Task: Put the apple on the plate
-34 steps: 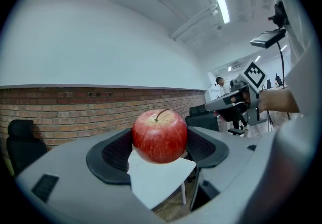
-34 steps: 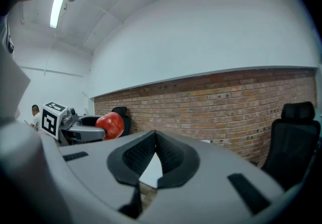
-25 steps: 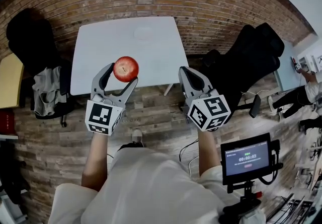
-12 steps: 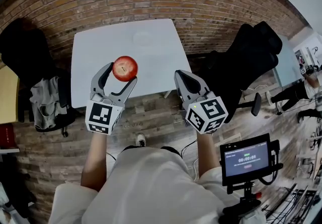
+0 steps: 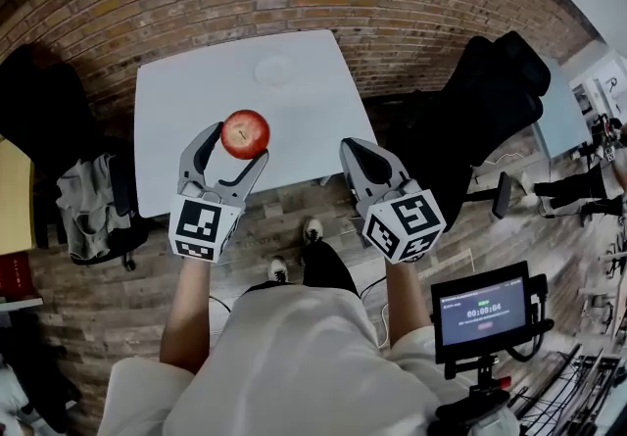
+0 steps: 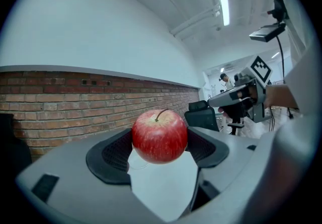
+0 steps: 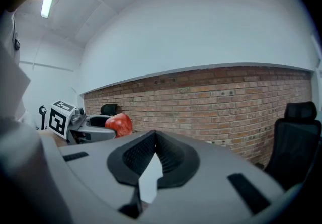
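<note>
The left gripper [image 5: 238,142] holds the round red apple [image 5: 245,133] between its two jaws. The jaws are about half open and press on both sides of the apple, and its little stem points up. The apple is up in the air over the near edge of the white table [image 5: 176,101]. It does not touch the table.

The pale round plate [image 5: 274,70] lies flat close to the far edge of the table. It is a bit to the right of the apple and apart from it. Nothing is on the plate.

The right gripper [image 5: 355,150] is past the near right corner of the table, over the wooden floor [image 5: 284,218]. Its jaws are closed together, with nothing in them and nothing touching them.

I think the step now is carrying the apple to the plate. The apple is picked up but not yet put down. Next, the left gripper needs to go forward across the table to the plate and come down slowly. When the apple sits on the plate, the jaws need to open wider and let go. The apple is round, so it may roll if it is dropped
</note>
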Available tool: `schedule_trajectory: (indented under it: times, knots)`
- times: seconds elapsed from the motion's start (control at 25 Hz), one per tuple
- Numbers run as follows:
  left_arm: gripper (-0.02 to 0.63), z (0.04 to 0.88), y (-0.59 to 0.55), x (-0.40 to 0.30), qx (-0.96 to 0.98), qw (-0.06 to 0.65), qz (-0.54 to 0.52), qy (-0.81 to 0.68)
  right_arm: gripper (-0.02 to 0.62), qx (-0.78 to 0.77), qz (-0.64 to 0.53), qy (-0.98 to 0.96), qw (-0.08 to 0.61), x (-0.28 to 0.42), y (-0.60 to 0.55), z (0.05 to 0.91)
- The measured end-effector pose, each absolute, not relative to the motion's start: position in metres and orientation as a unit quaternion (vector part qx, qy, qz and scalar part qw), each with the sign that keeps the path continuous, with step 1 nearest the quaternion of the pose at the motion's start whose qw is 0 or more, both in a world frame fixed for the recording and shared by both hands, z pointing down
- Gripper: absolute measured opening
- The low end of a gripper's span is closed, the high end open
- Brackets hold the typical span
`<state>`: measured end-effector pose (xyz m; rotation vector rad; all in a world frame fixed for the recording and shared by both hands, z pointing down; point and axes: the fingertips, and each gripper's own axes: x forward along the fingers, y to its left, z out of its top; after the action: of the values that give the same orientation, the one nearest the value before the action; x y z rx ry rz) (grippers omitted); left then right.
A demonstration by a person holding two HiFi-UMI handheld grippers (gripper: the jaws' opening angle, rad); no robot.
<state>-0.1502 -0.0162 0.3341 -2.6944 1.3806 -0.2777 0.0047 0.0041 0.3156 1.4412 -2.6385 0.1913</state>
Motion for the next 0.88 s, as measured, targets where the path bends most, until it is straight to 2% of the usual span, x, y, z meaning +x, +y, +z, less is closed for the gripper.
schedule_trajectory:
  times: [0.88]
  knots:
    - [0.35,0.367,-0.156,-0.125,-0.886,0.032,-0.125,0.445,0.005,0.465,0.107,-0.876,0.065,0.023,-0.123,0.352]
